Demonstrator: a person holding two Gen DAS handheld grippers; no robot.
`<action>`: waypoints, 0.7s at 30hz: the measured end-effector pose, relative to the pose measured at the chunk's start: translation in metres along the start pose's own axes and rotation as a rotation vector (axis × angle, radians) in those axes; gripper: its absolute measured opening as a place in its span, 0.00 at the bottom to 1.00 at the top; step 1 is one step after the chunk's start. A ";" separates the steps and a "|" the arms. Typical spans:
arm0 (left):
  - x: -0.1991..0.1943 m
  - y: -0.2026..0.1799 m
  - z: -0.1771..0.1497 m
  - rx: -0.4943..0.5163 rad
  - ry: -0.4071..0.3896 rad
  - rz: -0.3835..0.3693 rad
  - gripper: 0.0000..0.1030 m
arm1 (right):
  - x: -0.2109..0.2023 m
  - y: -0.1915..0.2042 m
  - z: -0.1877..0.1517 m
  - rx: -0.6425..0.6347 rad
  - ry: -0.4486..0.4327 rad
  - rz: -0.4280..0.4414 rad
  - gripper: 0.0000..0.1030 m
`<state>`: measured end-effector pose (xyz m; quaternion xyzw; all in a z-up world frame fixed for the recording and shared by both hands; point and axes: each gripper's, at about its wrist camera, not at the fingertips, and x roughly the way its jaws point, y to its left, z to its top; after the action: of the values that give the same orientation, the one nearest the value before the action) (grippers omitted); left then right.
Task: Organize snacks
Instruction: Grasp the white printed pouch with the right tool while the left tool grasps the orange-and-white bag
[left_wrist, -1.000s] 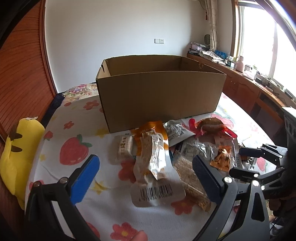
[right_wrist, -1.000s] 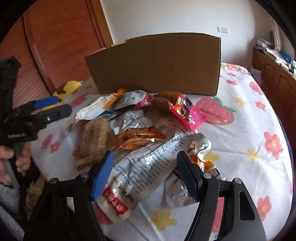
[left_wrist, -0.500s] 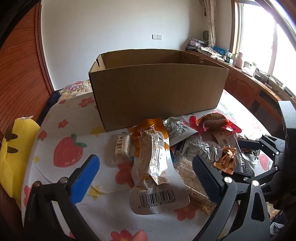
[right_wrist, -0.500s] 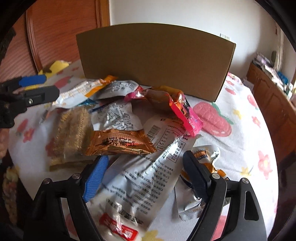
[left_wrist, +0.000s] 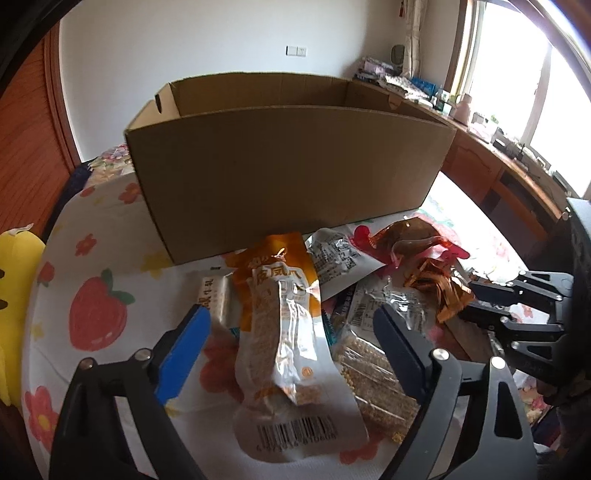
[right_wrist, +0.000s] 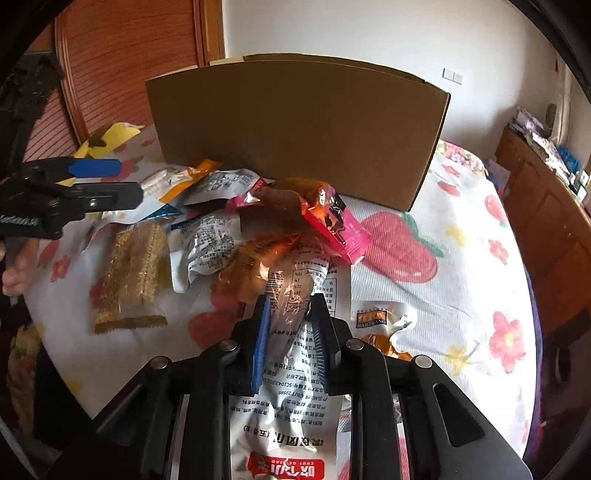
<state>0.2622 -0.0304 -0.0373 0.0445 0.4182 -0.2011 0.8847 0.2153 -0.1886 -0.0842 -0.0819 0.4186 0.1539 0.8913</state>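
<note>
Several snack packets lie heaped before an open cardboard box (left_wrist: 288, 177). My left gripper (left_wrist: 290, 314) straddles an orange-and-clear packet (left_wrist: 284, 332) with a barcode. Its jaws are closing, and the pads stand clear of the packet's sides. My right gripper (right_wrist: 291, 301) is closing too, its pads pinching a long silver packet (right_wrist: 295, 280) printed with small text and crumpling the foil. The right gripper (left_wrist: 476, 302) shows at the right edge of the left wrist view, and the left gripper (right_wrist: 129, 181) at the left of the right wrist view.
Also on the flowered tablecloth (right_wrist: 461, 258) lie a golden grain bar (right_wrist: 133, 269), a pink packet (right_wrist: 340, 225), an orange wrapper (right_wrist: 251, 266) and a small pale bar (left_wrist: 214, 299). A yellow plush (left_wrist: 14, 295) sits at the left edge. A wooden cabinet (left_wrist: 498, 177) runs under the window.
My right gripper's jaws have come together on the silver packet. My left gripper has moved closer in over the orange-and-clear packet, and its jaws have narrowed a little.
</note>
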 end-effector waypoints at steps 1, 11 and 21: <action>0.003 0.000 0.001 0.005 0.008 0.005 0.86 | 0.000 0.000 0.000 0.000 0.001 0.002 0.20; 0.028 0.003 0.007 -0.026 0.101 -0.024 0.57 | -0.002 -0.008 -0.003 0.012 -0.011 0.037 0.22; 0.050 0.002 0.010 0.016 0.166 0.031 0.69 | -0.004 -0.009 -0.003 0.014 -0.001 0.059 0.35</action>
<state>0.2986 -0.0469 -0.0687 0.0748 0.4878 -0.1863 0.8495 0.2139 -0.1983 -0.0831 -0.0635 0.4217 0.1771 0.8870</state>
